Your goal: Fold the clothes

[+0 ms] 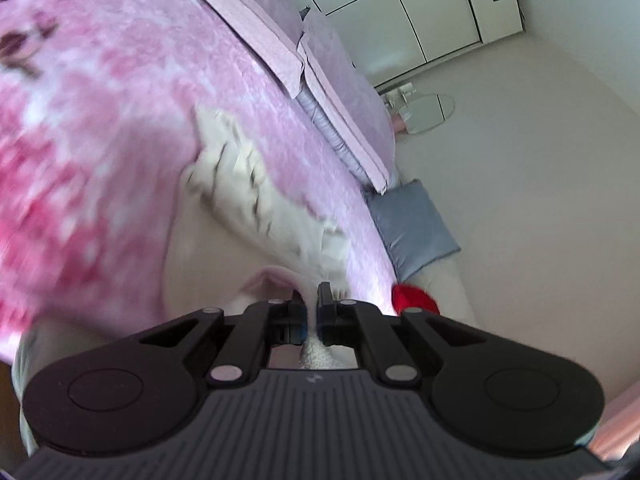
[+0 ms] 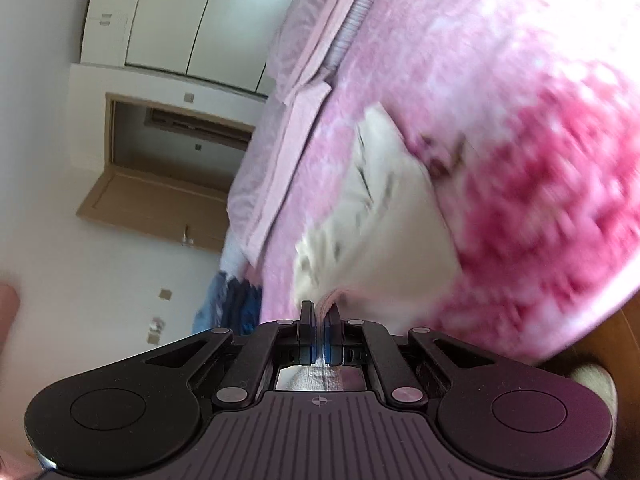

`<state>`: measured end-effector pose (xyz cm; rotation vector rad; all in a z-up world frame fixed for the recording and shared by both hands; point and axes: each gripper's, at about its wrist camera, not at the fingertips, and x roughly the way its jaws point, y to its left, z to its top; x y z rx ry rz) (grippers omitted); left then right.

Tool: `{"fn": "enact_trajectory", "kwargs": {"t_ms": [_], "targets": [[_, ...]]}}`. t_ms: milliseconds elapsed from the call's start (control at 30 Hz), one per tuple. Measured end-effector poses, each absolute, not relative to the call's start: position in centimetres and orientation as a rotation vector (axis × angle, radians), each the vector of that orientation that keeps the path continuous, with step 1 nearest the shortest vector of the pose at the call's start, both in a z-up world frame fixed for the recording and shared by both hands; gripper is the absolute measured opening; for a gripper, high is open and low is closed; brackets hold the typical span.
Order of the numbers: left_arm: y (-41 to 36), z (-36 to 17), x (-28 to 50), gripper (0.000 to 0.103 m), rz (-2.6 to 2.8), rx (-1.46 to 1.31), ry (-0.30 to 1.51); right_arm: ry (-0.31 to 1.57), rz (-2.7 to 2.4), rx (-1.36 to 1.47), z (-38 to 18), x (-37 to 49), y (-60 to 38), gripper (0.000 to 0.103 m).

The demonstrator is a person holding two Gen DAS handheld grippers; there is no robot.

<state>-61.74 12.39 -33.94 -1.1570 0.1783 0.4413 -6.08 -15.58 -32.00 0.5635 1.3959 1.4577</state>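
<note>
A cream-white garment [image 1: 248,200] with small dark marks and a pale pink edge hangs over the pink flowered bedspread [image 1: 100,120]. My left gripper [image 1: 311,300] is shut on its edge, with fabric pinched between the jaws. The same garment [image 2: 384,208] shows in the right wrist view, stretched toward my right gripper [image 2: 320,312], which is shut on its pink-trimmed edge. Both views are tilted and blurred by motion.
The pink bedspread [image 2: 520,120] covers a bed with lilac pillows [image 1: 344,92]. A grey-blue cushion [image 1: 412,228] and a red item [image 1: 414,298] lie beside the bed. White wardrobes [image 1: 420,8], an open door [image 2: 160,200] and blue clothes [image 2: 232,304] are behind.
</note>
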Motion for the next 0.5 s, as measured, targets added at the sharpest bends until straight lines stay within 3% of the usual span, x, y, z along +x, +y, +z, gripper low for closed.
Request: {"fn": "enact_trajectory", "kwargs": {"t_ms": [200, 267, 300, 333, 400, 500], "targets": [[24.0, -35.5, -54.5, 0.004, 0.489, -1.173, 0.216, 1.378, 1.385, 0.519, -31.4, -1.8, -3.4, 0.002], [27.6, -37.2, -52.8, 0.013, 0.537, -1.224, 0.238, 1.416, 1.308, 0.501, -32.9, -0.2, 0.8, 0.002], [28.9, -37.8, -52.3, 0.016, 0.555, -1.236, 0.245, 1.447, 1.268, 0.495, -34.1, 0.6, 2.8, 0.013], [29.3, -38.1, -52.4, 0.021, 0.565, -1.227, 0.246, 1.457, 1.232, 0.498, -35.0, 1.3, 4.2, 0.033], [30.1, -38.6, -52.6, 0.025, 0.584, -1.209, 0.25, 1.432, 1.164, 0.52, -36.4, 2.5, 5.5, 0.052], [31.3, -39.3, -52.9, 0.025, 0.614, -1.182, 0.255, 1.404, 1.182, 0.571, -37.5, 3.7, 5.7, 0.052]]}}
